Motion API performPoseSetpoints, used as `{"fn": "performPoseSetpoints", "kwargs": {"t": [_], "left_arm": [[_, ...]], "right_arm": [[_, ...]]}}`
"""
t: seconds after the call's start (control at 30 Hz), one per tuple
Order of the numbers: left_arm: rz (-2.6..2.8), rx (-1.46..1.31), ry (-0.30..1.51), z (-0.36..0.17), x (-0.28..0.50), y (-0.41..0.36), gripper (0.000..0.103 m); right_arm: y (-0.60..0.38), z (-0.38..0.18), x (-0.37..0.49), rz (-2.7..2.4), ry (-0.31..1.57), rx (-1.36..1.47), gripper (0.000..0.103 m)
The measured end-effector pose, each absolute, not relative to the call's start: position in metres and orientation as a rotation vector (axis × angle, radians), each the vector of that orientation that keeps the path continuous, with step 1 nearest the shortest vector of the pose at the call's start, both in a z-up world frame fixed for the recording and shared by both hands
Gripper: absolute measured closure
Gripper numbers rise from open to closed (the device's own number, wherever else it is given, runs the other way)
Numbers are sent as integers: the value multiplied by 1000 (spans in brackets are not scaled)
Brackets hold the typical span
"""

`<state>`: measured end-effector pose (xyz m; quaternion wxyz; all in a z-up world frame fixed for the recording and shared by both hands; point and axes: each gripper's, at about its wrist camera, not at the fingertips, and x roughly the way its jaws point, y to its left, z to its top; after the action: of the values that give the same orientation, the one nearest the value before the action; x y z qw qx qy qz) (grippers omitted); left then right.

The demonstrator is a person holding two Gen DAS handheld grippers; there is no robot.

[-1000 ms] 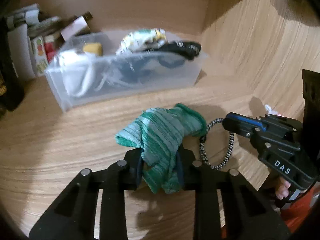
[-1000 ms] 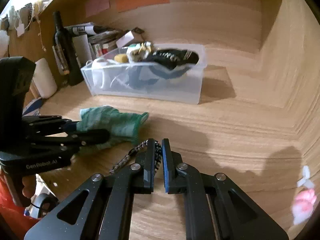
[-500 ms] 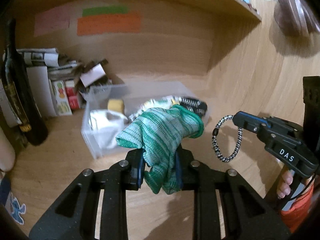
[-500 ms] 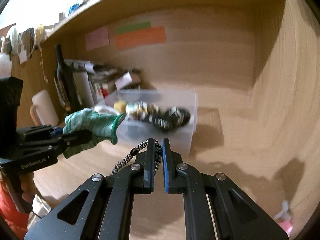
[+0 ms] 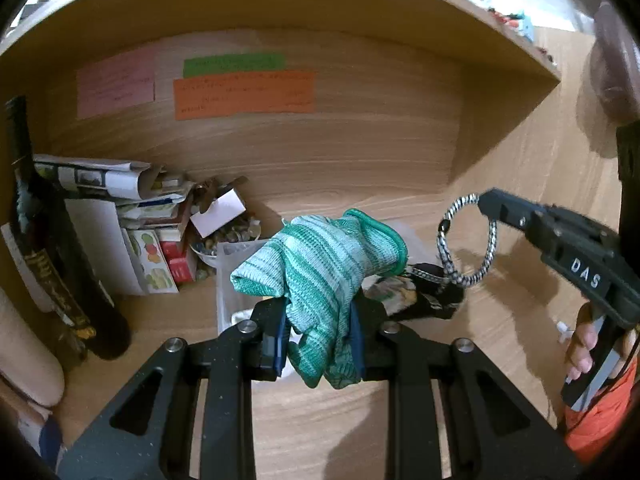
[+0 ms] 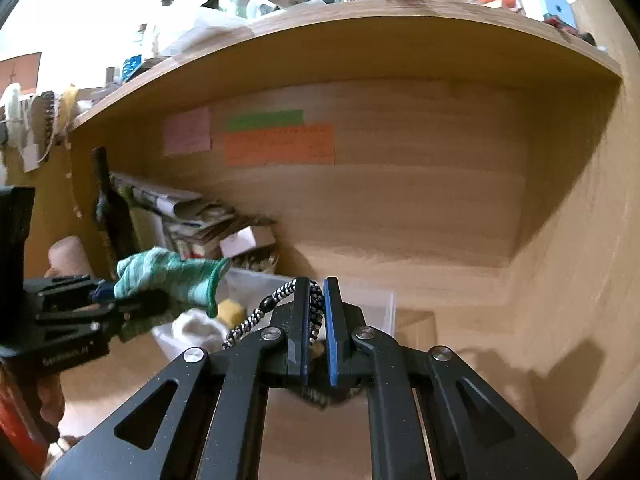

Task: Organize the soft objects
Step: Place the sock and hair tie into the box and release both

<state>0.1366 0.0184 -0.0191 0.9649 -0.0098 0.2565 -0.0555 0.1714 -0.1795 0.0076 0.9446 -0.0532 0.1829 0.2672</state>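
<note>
Left wrist view: left gripper (image 5: 319,338) pinches green striped glove (image 5: 320,264), lifted.
Right gripper (image 6: 316,324) nearly closed on speckled cord loop (image 6: 276,300); clear bin (image 6: 360,300) ahead, mostly hidden.

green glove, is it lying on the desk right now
No, the green glove is clamped in the left tool and held up in the air above the clear bin.

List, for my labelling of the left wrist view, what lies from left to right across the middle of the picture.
dark wine bottle → stack of papers and small boxes → green striped sock in the left tongs → black-and-white cord loop → right tongs
</note>
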Motion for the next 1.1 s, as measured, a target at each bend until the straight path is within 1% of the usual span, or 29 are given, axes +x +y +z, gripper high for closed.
{"fn": "performPoseSetpoints", "kwargs": {"t": [0.1,0.2,0.3,0.47,0.53,0.6,0.67,0.7,0.73,0.77,0.8,0.83,0.9,0.97,1.0,1.07,1.1], "left_arm": [[-107,-15,550,-26,153,20,78],[-115,-10,593,-37,171,19,78],[-134,-6,659,-53,188,16,78],[-129,33,709,-72,201,10,78],[-125,36,717,-76,203,10,72],[-123,25,745,-79,205,11,56],[-130,12,745,-80,203,13,53],[-128,12,746,-80,202,13,53],[-128,11,746,-79,201,13,53],[-130,7,744,-78,199,14,51],[-133,-1,740,-76,197,15,48],[-135,-6,737,-75,196,16,47],[-132,-13,714,-68,189,18,43],[-129,-10,688,-61,182,18,39],[-125,-9,672,-56,178,19,35],[-122,-7,635,-46,168,18,32],[-117,-2,609,-40,161,18,31]], "right_arm": [[-171,5,186,526,380,-131,97],[-164,-5,204,515,424,-140,97],[-158,-22,220,525,496,-143,97],[-147,-51,226,525,583,-210,97],[-146,-60,228,526,611,-220,97],[-145,-67,230,522,641,-231,97],[-146,-69,232,516,657,-238,96],[-147,-68,232,510,655,-237,93],[-148,-66,232,503,651,-235,87],[-151,-63,231,500,642,-225,83],[-153,-60,230,500,632,-216,74],[-155,-57,228,499,620,-207,68],[-157,-51,225,505,597,-193,64],[-162,-42,219,517,579,-175,63],[-164,-39,217,524,571,-169,61],[-168,-30,209,536,543,-156,53],[-170,-26,205,539,530,-151,47]]}}
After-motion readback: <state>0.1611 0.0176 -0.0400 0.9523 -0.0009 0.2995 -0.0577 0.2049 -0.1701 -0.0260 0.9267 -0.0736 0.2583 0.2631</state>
